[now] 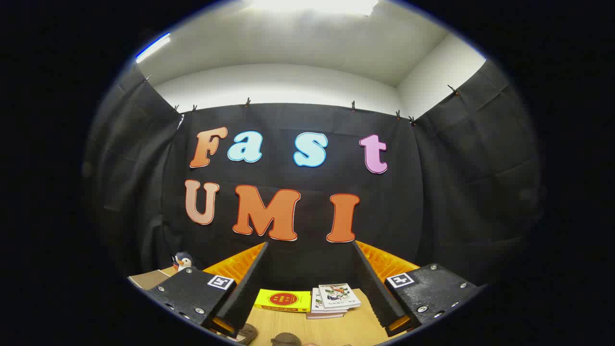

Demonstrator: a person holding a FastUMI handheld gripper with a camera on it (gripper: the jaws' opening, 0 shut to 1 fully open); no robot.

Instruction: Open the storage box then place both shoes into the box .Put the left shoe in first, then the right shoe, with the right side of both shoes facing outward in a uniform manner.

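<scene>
While the fingers (307, 288) stand wide apart holding nothing, tilted up toward the booth wall, the main risk is descending blind: two dark rounded shapes, probably the shoes (285, 339), sit at bottom centre, barely seen. No storage box identifiable. Ahead, a yellow box (282, 300) and stacked books (335, 300) crowd the wooden surface (355, 327); open room lies between.

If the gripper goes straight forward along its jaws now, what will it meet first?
The gripper is open and holds nothing. It likely passes above the yellow box and the stack of booklets on the table, and meets the black cloth wall first. Depth is unclear.
</scene>
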